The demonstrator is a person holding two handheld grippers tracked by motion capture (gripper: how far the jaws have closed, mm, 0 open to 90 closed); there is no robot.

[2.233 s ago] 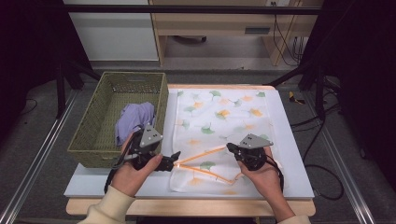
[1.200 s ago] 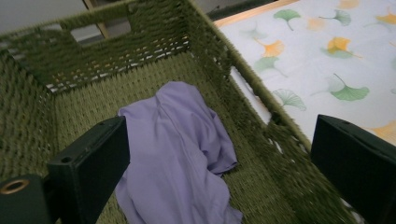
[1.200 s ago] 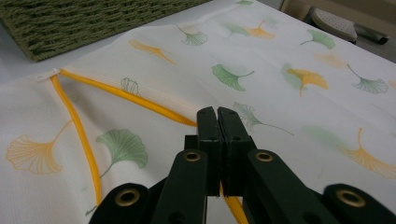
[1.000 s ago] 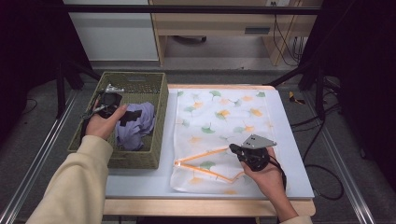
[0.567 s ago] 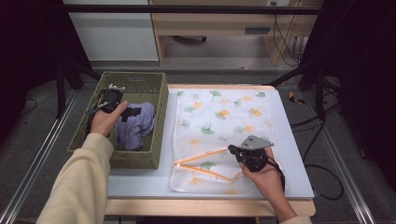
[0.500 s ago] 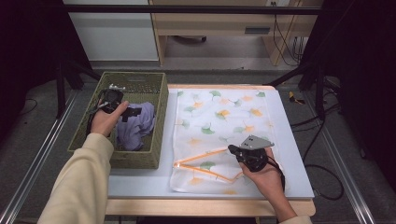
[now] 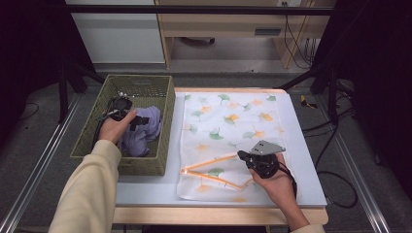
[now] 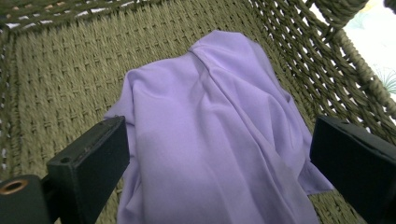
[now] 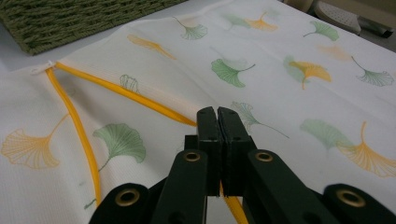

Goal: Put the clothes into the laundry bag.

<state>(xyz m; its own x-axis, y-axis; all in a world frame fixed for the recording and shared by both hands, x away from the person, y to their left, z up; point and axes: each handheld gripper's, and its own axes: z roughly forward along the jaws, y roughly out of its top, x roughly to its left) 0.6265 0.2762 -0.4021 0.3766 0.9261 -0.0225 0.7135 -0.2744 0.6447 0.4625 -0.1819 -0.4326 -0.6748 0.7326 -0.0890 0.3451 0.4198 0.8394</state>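
Purple cloth [image 8: 210,135], soft and creased, lies crumpled inside the green wicker basket [image 7: 92,136]. Left gripper [image 7: 127,112] hovers over it, jaws wide. Right gripper [image 9: 217,122], beside the basket, jaws pinched on the leaf-print mesh bag's [image 7: 233,121] yellow edge [image 9: 135,95]. The cloth's near end is cut off.

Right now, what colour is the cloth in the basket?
Plain lilac cloth; clearest in the left gripper view.

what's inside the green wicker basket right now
A crumpled purple cloth lies on the woven floor of the basket, with the left tool open just above it. Anything beneath the cloth is covered.
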